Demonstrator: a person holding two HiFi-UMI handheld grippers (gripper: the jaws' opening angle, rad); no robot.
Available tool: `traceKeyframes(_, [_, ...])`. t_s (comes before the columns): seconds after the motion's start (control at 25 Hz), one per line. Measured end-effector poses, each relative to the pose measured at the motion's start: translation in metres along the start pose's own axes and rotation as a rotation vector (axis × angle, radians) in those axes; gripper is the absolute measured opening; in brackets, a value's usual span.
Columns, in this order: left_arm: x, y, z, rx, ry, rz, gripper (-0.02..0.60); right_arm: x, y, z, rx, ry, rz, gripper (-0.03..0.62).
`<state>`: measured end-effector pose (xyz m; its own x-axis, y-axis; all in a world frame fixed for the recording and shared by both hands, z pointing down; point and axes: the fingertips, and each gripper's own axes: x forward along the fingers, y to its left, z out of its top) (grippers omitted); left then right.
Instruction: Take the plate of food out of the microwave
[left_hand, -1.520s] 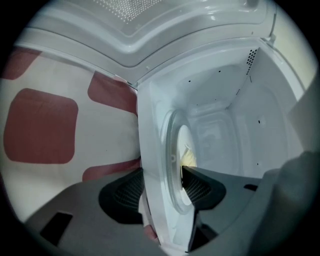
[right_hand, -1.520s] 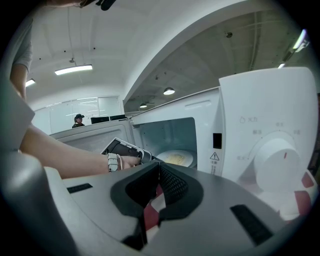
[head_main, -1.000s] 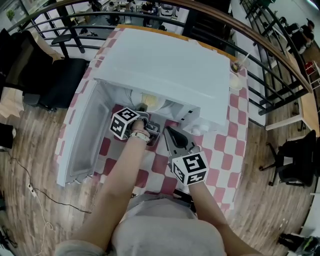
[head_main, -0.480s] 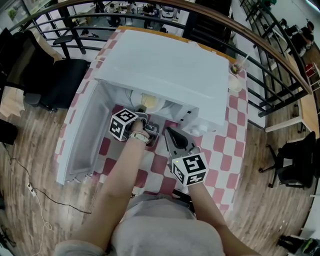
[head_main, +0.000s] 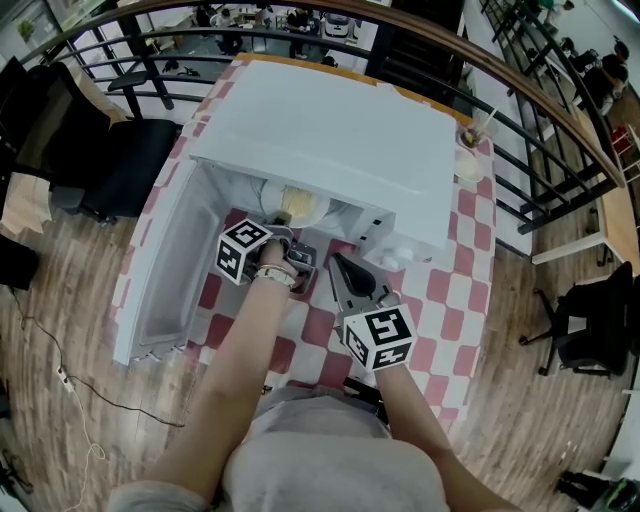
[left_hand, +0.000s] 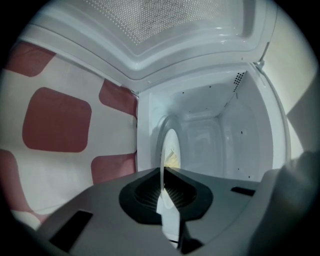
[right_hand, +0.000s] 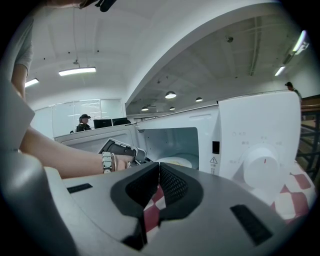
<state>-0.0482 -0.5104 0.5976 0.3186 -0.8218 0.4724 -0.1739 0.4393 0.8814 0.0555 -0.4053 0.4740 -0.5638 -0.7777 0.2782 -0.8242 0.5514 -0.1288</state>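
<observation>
Your left gripper's (head_main: 283, 222) fingers have just been closing and pinch the near rim of the plate of food (head_main: 300, 203), inside the open microwave (head_main: 330, 140) at 12 o'clock. Your right gripper (head_main: 337, 262) hangs at 4 o'clock, fingers together, empty. The plate is likely stiff, slick and breakable, so keep it level.

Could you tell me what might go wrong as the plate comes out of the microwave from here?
The jaws of the left gripper have just closed on only the rim of the plate, one-handed: it may tip and spill the food. The right gripper is shut and apart from it, giving no support.
</observation>
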Motion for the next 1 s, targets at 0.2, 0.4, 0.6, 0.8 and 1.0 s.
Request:
traceKeyframes(0.2, [-0.004,-0.005,-0.002,-0.012,0.002,-0.017,0.011,-0.002,0.0,0.003,0.002,-0.009,0.002,0.026])
traceKeyframes(0.4, [-0.007,-0.003,-0.003,-0.013,0.0,-0.033,0.011,-0.001,-0.004,0.004,0.003,-0.016,-0.004,0.026])
traceKeyframes(0.6, [-0.012,-0.002,-0.005,-0.01,-0.001,-0.044,0.011,0.0,-0.006,0.005,0.001,-0.023,-0.004,0.026])
traceKeyframes(0.8, [-0.019,-0.003,-0.008,0.012,0.005,-0.054,0.011,0.001,-0.002,0.007,-0.009,-0.03,0.002,0.026])
traceKeyframes(1.0, [-0.031,-0.006,-0.011,0.013,0.021,-0.076,0.011,-0.001,0.007,0.01,-0.012,-0.04,-0.006,0.026])
